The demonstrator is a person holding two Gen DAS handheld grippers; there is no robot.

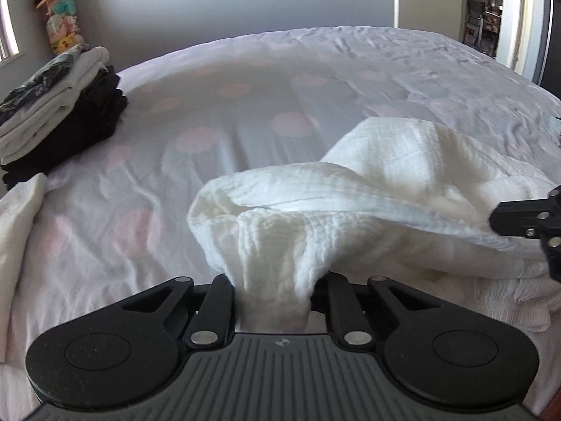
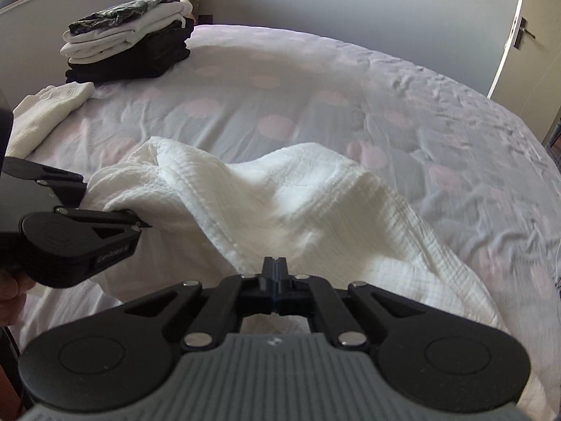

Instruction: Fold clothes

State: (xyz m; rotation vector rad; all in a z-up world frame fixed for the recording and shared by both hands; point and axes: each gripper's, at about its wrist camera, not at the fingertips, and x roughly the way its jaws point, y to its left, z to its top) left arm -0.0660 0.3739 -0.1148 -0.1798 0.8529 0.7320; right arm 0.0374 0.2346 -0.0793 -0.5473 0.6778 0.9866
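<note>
Your left gripper [image 1: 275, 291] is clamped on a bunched fold of the white muslin garment [image 1: 385, 210] — cloth fills the gap between its fingers and runs back under the camera. Your right gripper [image 2: 275, 270] has its jaws pressed together at the garment's near edge; it looks pinched on the fabric, though the cloth between the tips is too thin to make out for certain.

The garment lies rumpled on the bed sheet [image 2: 438, 122], white with faint pink dots, lifted into a ridge between the two grippers. In the right wrist view your left gripper [image 2: 115, 224] sits at the garment's left end.

Far left corner of the bed: a stack of folded clothes [image 2: 129, 49] — dark items below, white above, a patterned piece on top. Another white cloth [image 2: 49, 112] lies just in front of the stack. Plush toys [image 1: 58, 17] stand in the room corner behind it.
</note>
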